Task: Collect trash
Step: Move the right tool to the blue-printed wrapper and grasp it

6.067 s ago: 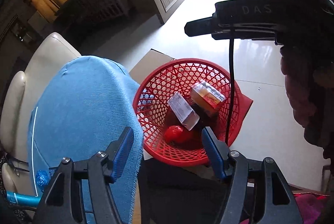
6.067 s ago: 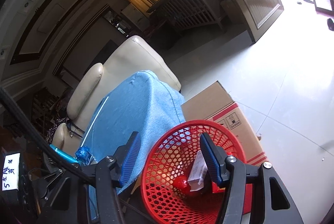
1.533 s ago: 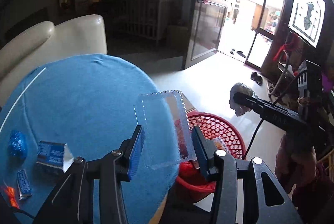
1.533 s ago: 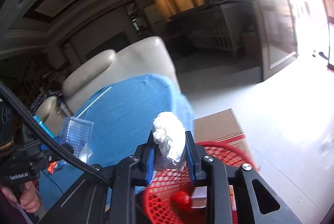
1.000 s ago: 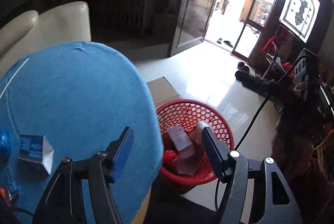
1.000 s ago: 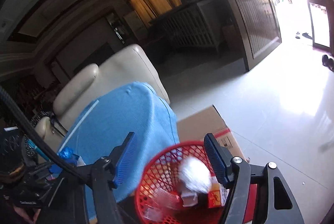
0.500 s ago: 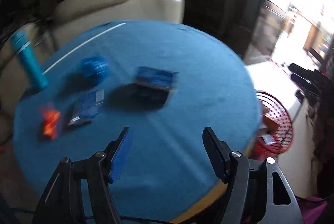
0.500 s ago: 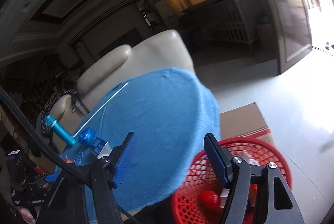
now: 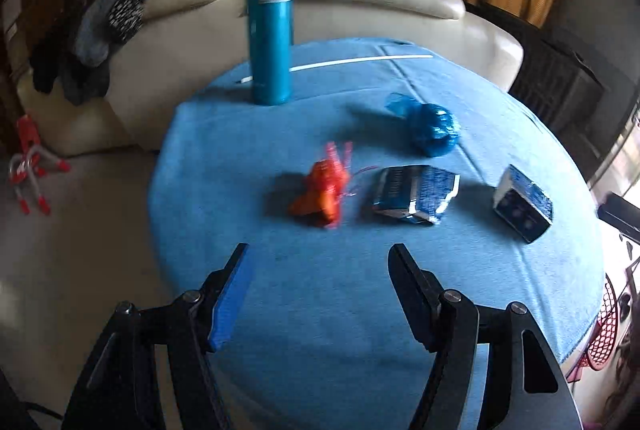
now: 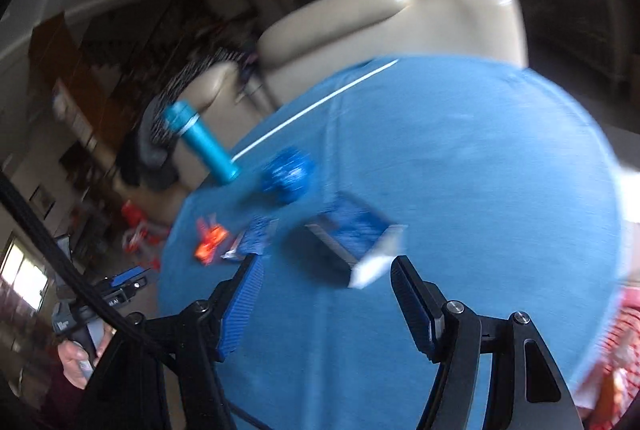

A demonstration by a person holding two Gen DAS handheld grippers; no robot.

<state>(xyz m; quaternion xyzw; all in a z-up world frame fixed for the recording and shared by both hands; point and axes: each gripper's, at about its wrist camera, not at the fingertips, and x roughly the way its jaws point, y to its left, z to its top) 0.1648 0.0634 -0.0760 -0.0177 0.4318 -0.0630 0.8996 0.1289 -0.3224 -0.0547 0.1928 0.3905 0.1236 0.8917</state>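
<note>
The round table with its blue cloth carried the remaining trash. The teal flask, probably not trash, stood at the far edge. The blue box, flattened foil pack, blue wrapper ball and orange wrapper lay apart, so each was free to grasp. The left gripper and right gripper hovered spread and empty.

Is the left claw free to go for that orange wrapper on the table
Probably yes. The left claw is open and empty, and only bare blue cloth lies between it and the orange wrapper.
</note>
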